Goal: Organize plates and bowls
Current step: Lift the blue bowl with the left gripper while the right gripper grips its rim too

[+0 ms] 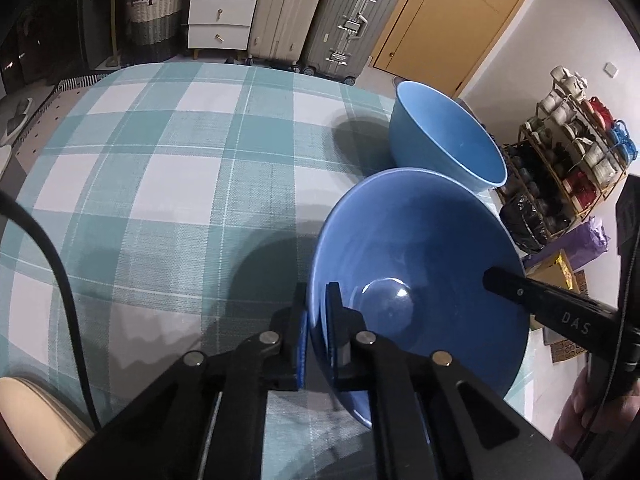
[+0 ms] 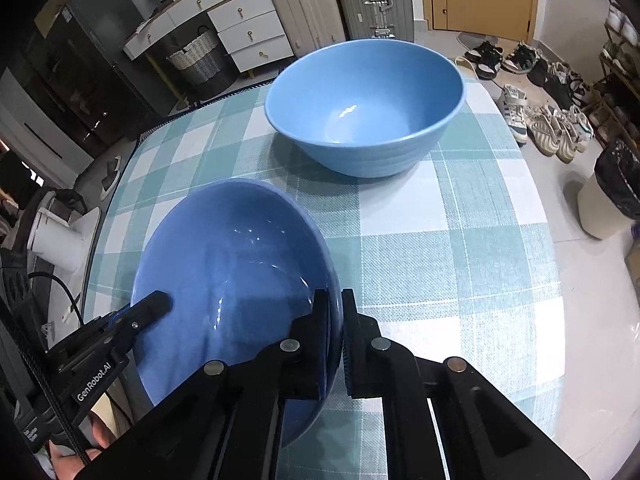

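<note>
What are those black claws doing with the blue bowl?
A person holds two grippers. The left gripper and the right gripper are both clamped on opposite sides of the darker blue bowl's rim. A lighter blue bowl sits empty behind it on the checked tablecloth, apart from it.

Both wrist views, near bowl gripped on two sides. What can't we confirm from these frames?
- Underside of the darker bowl: whether it touches the tablecloth is hidden by its own wall, both views.
- Right gripper, left wrist view: only one fingertip shows; body cut by the frame edge.
- Left gripper, right wrist view: outer finger hidden behind the rim.
- Lighter bowl: far outer wall hidden.
</note>
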Demonstrator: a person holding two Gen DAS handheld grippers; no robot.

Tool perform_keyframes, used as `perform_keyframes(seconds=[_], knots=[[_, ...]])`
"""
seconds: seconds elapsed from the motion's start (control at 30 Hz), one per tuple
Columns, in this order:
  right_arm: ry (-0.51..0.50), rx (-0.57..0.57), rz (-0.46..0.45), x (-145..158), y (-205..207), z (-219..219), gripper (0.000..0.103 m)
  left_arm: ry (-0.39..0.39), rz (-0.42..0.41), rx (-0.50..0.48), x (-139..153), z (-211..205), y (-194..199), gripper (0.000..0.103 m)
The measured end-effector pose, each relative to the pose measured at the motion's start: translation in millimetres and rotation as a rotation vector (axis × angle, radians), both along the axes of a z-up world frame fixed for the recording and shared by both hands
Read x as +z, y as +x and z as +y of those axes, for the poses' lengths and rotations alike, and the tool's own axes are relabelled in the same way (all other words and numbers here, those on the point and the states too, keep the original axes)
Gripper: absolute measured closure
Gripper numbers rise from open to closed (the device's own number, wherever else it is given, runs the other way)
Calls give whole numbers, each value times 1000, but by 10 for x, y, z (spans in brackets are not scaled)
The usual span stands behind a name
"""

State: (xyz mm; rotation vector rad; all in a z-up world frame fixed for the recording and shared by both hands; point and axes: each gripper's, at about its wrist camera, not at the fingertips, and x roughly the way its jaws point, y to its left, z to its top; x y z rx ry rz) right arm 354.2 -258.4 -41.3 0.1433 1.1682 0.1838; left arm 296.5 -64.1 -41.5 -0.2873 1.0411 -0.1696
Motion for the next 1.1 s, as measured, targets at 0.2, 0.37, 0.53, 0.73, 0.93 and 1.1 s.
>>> perform_keyframes(seconds=[0.2, 0.37, 0.53, 0.73, 0.93, 1.1], knots=[[7, 0, -23, 46, -31, 29, 97, 8, -4, 5, 17, 8, 3, 98], [16, -4, -16, 57, -22, 33, 97, 28, -25, 4, 68, 1, -17, 99], [47, -27, 18, -6, -3, -37, 97, 11, -28, -4, 86, 10, -37, 99], [66, -20, -4, 92, -14, -51, 97, 6, -39, -1, 174, 9, -72, 99], [42, -4, -29, 313, -66, -35, 97, 8, -87, 16, 392, -14, -176, 99], [48, -25, -9, 321, -87, -92, 97, 20, -86, -2, 385, -59, -205, 99]])
